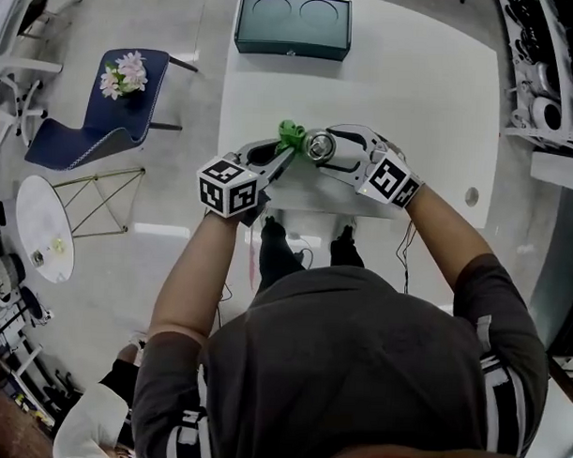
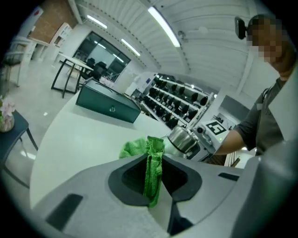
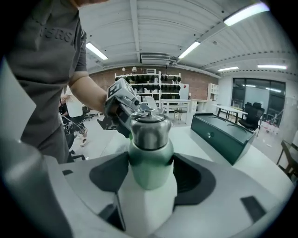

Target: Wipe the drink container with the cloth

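**Cloth and bottle meet at frame centre, over the table's near edge**

Centre-left, the left gripper (image 1: 285,153) pinches a fold of green microfibre cloth (image 2: 151,167). Just right of it, the pale green drink bottle with steel cap (image 3: 149,139) is clamped in the right gripper (image 1: 327,152), above the white table (image 1: 423,78). Risk: wiping pressure may twist the smooth bottle between the jaws or drag the thin fold free. Both forearms reach forward, and the grippers converge, tilted slightly down.

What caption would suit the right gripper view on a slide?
Right gripper holds a green drink container with a steel cap, facing the left gripper at a white table.
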### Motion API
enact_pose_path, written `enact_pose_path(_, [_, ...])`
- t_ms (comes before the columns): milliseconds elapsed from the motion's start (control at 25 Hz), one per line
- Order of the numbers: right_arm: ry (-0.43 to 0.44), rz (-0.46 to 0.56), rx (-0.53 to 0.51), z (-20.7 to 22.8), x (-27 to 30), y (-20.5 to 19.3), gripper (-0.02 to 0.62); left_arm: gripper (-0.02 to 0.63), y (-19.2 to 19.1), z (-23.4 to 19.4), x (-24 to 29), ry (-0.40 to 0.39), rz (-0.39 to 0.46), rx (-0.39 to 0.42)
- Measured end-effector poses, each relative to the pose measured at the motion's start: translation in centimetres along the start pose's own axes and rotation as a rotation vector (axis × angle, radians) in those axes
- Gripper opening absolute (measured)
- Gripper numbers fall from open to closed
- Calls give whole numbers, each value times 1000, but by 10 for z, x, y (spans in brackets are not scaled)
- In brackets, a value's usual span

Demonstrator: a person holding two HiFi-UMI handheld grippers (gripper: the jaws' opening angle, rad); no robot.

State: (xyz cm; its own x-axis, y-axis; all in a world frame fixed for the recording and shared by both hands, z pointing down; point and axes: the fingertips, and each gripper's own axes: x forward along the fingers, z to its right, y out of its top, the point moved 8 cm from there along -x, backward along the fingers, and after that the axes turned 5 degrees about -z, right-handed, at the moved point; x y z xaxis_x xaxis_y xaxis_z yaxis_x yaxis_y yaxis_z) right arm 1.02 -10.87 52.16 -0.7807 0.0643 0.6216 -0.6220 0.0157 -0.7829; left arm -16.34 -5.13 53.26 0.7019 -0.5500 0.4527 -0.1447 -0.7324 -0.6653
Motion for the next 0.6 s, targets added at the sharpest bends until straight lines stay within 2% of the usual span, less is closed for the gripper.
enact_pose_path(120, [3, -15, -20, 0, 0, 1, 291, 52, 0, -8, 10, 43, -68, 86])
enact_pose_path(320, [-5, -53, -26, -1, 1, 2, 295, 51, 2, -10, 30, 180, -190, 336])
enact_pose_path(400, [-4, -108, -63, -2, -1, 6, 299, 51, 6, -7, 32, 202, -213, 399])
enact_pose_path(480, [4, -147, -136, -5, -9, 20, 342, 51, 12, -3, 23, 187, -181, 394])
enact_pose_path(600, [22, -117, -215, -8, -21, 51, 362, 51, 18, 5, -3, 162, -92, 327])
